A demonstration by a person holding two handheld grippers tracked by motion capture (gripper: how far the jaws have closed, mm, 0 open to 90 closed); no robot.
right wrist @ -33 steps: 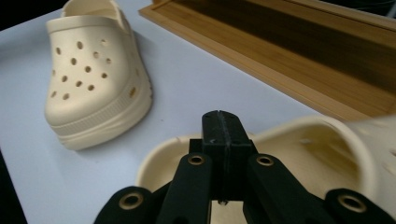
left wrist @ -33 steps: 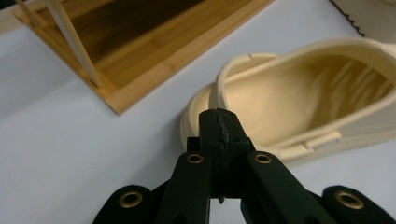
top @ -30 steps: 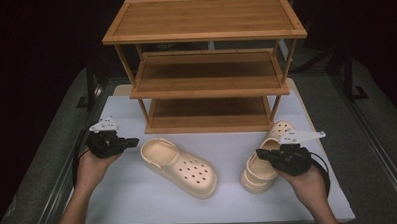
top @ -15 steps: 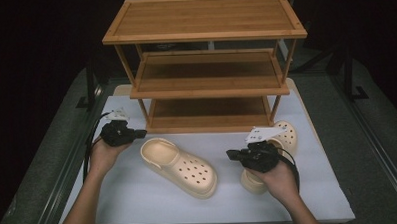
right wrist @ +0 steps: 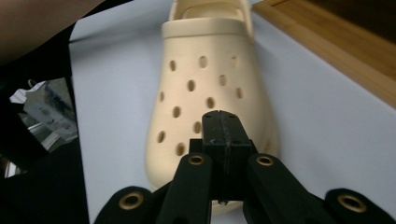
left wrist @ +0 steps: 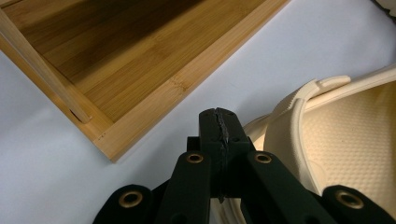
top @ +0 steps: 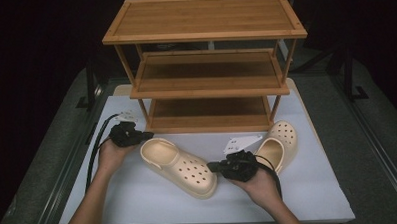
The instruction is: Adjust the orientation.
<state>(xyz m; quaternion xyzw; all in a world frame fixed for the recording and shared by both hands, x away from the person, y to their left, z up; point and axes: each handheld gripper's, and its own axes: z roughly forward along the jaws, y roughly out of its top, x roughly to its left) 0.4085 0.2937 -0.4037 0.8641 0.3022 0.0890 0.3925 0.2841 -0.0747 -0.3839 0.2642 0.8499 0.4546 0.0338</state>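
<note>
- We hold a tool in each hand over a white surface (top: 139, 204), on which a three-tier wooden shoe rack (top: 208, 86) stands at the far side.
- Our left tool (top: 146, 136) is clenched, its two black jaws pressed flat together with nothing between them; in the left gripper view the left tool (left wrist: 219, 122) tips sit just at the outer heel rim of a cream clog (left wrist: 345, 154), and we cannot tell whether they touch it.
- That cream clog (top: 181, 166) lies upright on the surface in front of the rack, heel toward our left hand (top: 110, 154), perforated toe toward our right hand (top: 261, 182), set at a slant.
- Our right tool (top: 211, 166) is also clenched and empty; in the right gripper view the right tool (right wrist: 223, 122) points along the clog (right wrist: 210, 93) from the toe end, its tips over the toe; contact is not clear.
- The clog thus sits between the two tools, one at each end.
- A second cream clog (top: 277, 145) lies to the right, near the rack's right front leg, just beyond our right hand, partly hidden by the tool's body.
- The rack's lowest shelf (left wrist: 116, 56) shows bare in the left gripper view, close to the clog's heel.
- A black cable (top: 95, 150) trails from the left tool along our forearm.
</note>
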